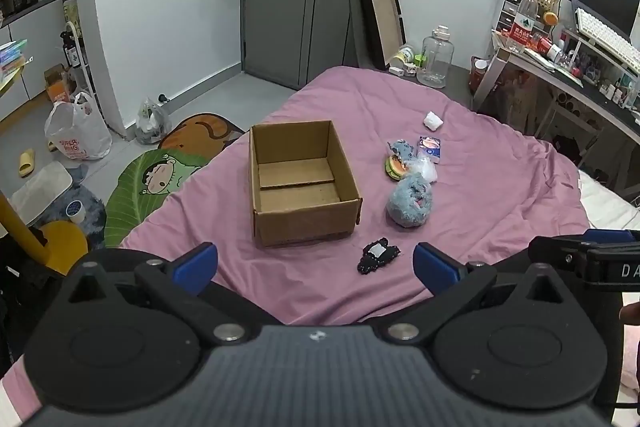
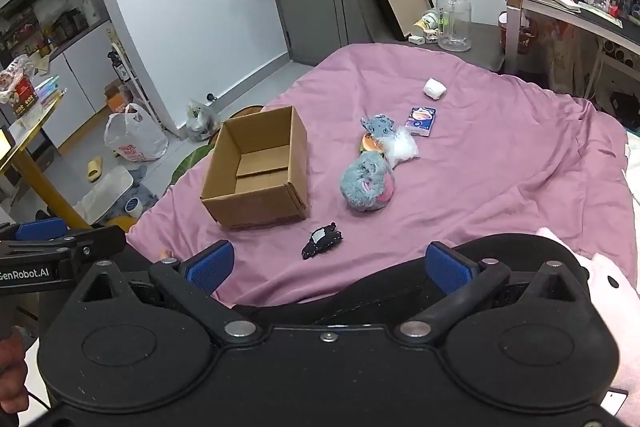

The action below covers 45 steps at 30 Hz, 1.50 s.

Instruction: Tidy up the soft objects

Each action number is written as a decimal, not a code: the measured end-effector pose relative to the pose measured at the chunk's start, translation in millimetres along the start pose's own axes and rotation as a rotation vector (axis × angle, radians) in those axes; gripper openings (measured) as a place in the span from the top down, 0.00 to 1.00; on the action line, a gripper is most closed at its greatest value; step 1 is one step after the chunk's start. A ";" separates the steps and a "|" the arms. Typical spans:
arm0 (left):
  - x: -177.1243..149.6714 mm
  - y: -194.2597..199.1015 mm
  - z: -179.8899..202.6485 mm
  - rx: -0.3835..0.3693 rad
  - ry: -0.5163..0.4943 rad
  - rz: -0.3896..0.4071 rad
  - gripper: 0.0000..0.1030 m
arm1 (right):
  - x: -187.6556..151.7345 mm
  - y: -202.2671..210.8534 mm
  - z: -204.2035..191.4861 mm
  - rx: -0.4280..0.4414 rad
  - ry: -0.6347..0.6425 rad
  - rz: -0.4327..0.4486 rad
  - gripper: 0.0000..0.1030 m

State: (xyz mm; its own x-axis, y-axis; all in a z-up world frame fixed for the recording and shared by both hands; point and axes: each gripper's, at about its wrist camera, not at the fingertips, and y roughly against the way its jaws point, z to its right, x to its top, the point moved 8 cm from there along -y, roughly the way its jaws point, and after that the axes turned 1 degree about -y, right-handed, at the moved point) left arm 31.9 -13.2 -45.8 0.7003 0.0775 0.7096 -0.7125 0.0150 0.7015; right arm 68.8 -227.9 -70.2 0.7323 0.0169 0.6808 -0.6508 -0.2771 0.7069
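An empty open cardboard box stands on the pink bedspread. To its right lie a fluffy blue plush, a small blue toy, a burger toy, a clear bag, a small carton and a white wad. A black furry item lies nearest. My left gripper and right gripper are open, empty, near the bed's front edge.
A pink plush lies at the near right. A desk with bottle and keyboard stands to the right. A water jug stands behind the bed. Floor mats, bags and a yellow table are on the left.
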 end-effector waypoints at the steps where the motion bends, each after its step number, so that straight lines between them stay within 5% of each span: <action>1: 0.0 -0.1 0.5 0.000 0.002 0.000 0.00 | 0.2 0.7 -0.3 -0.002 0.003 0.001 0.00; 45: -1.3 1.4 -15.6 0.033 0.016 0.004 0.00 | -2.9 -7.2 7.2 0.012 -0.020 -0.016 0.00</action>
State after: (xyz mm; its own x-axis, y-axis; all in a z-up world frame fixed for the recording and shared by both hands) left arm 29.4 2.3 -46.8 0.6961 0.0938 0.7118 -0.7136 -0.0181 0.7003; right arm 72.8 -232.9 -78.7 0.7465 0.0017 0.6654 -0.6367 -0.2887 0.7150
